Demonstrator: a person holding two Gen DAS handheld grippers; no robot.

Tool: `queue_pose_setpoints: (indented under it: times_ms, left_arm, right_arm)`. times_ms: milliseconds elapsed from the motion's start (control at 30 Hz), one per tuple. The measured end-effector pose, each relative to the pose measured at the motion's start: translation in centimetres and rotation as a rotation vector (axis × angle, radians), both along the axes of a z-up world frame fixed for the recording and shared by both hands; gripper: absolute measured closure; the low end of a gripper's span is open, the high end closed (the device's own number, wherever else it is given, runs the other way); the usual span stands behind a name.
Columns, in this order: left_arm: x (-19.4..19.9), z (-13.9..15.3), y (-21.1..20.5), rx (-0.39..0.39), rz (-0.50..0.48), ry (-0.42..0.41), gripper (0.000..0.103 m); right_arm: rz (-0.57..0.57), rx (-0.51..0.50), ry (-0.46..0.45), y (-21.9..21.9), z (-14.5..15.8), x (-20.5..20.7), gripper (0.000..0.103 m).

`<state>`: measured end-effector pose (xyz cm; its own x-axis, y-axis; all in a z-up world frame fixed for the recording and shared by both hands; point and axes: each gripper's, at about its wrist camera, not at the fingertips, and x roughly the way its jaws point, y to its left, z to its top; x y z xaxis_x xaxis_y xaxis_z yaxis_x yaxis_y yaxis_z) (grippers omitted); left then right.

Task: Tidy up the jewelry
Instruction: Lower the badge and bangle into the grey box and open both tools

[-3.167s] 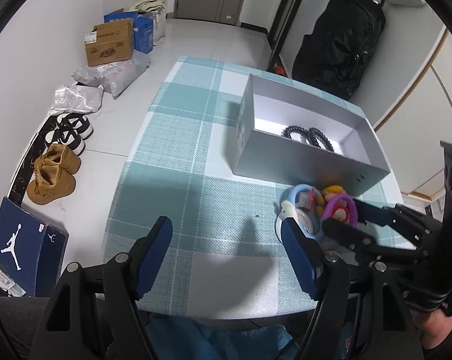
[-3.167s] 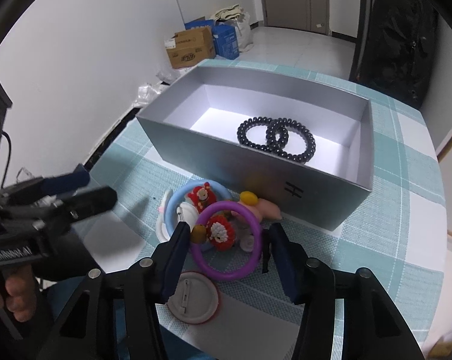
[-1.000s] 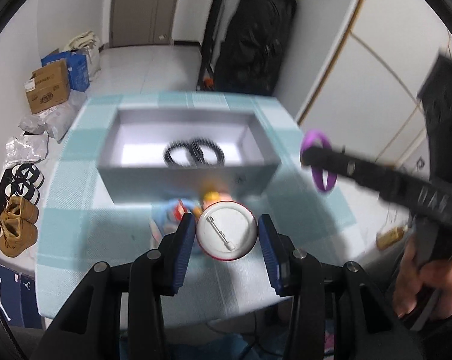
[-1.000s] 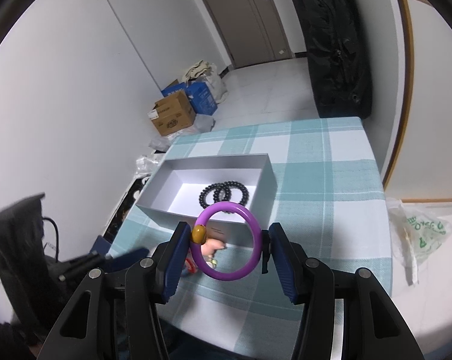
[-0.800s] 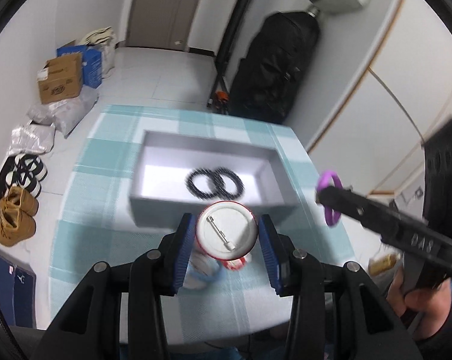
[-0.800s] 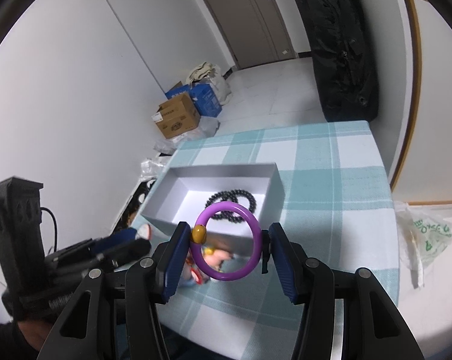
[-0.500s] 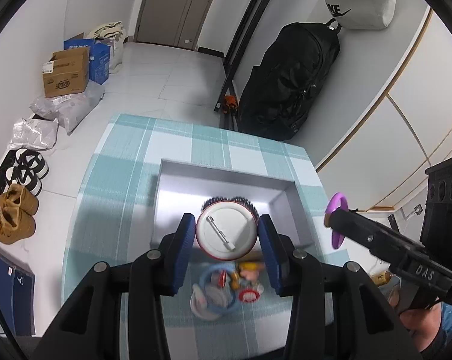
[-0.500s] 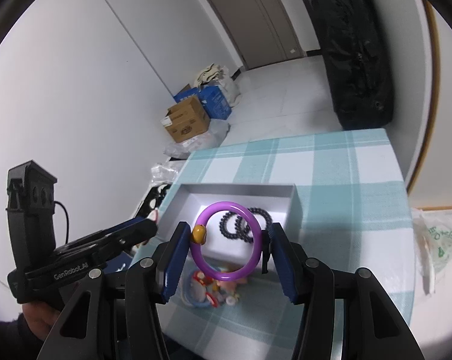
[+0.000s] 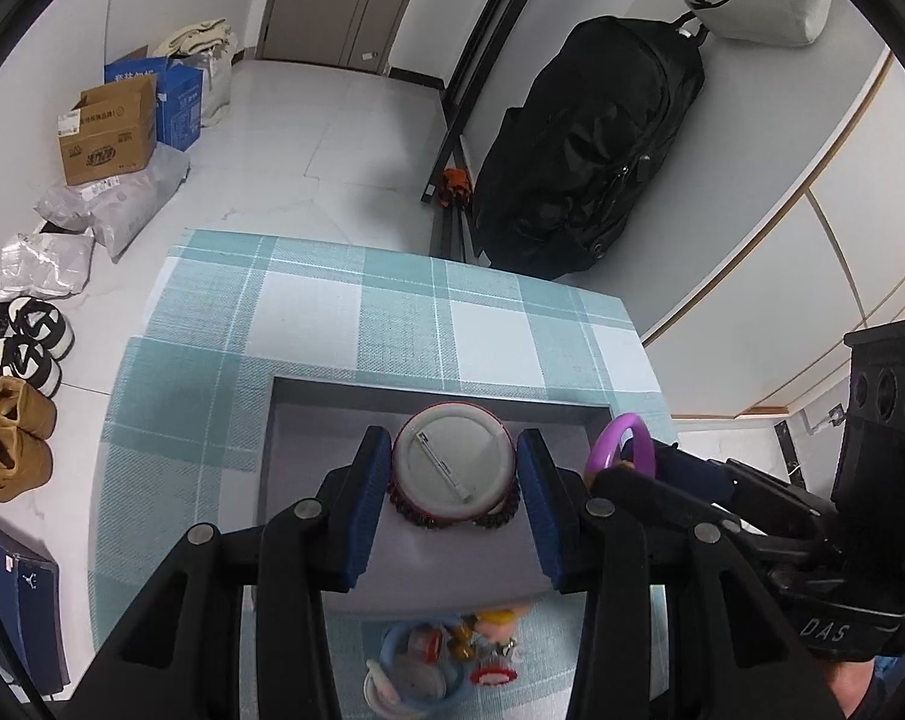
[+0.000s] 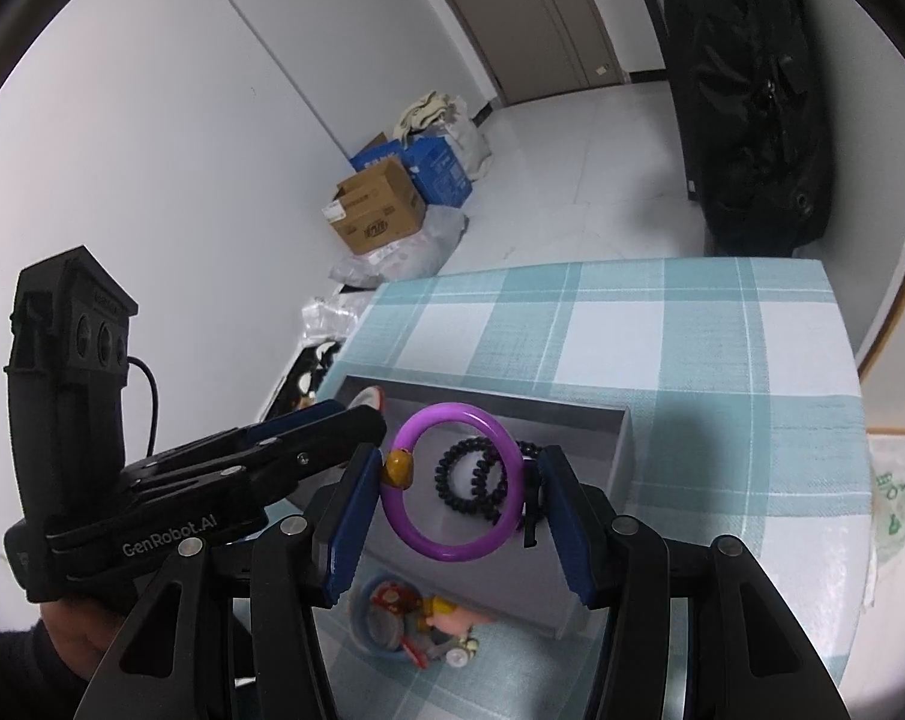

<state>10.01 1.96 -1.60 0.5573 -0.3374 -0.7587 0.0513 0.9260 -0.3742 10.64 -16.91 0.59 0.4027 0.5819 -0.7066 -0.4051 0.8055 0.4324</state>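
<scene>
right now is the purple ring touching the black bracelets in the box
Apart. The right wrist view shows the purple ring pinched between the right gripper pads, held above the black bracelets lying on the box floor.

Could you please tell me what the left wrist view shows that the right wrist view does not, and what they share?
Only the left wrist view shows the round pin badge face-on, clamped in the left gripper, and shoes on the floor. Only the right wrist view shows the black bead bracelets clearly inside the grey box. Both show the purple ring in the right gripper, and the leftover trinkets.
</scene>
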Motion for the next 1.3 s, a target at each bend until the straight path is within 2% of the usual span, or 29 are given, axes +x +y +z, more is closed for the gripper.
queue_pose_setpoints:
  times_ms: [133,400,600,733,1000,1067,1100,1133,1200,1300]
  left_arm:
    - [0.6,-0.7,0.6,-0.040,0.003,0.039,0.066]
    - [1.4,-1.4,0.8,-0.055,0.003,0.070,0.065]
    - [1.5,-1.7,1.0,-0.072,-0.004,0.081,0.065]
    - [1.5,-2.1,1.3,-0.119,0.002,0.098,0.065]
    - [1.8,-2.0,1.4,-0.152,0.009,0.089,0.065]
    - [1.9,-2.0,1.4,-0.165,0.007,0.093,0.062]
    - [2.0,-2.0,1.5,-0.173,0.004,0.097,0.060]
    - [1.9,-2.0,1.5,-0.181,0.002,0.098,0.053]
    - [1.7,-1.7,1.6,-0.178,0.003,0.085,0.046]
    - [1.3,-1.2,1.8,-0.162,0.015,0.059,0.046]
  right_arm:
    - [-0.004,0.001,0.035,0.0,-0.9,0.8,0.050]
    - [0.013,-0.009,0.058,0.7,-1.4,1.4,0.050]
    - [0.012,0.000,0.071,0.8,-1.6,1.5,0.050]
    - [0.007,-0.007,0.080,0.8,-1.7,1.5,0.050]
    - [-0.014,-0.014,0.082,0.8,-1.9,1.9,0.048]
    - [-0.025,0.000,0.082,0.4,-1.7,2.0,0.042]
    - [-0.030,0.003,0.076,0.3,-1.6,2.0,0.035]
    - [-0.035,0.005,0.071,0.1,-1.5,2.0,0.032]
    - [-0.040,0.018,0.057,-0.3,-1.1,1.8,0.029]
    - [-0.053,0.026,0.041,-0.8,-0.8,1.5,0.027]
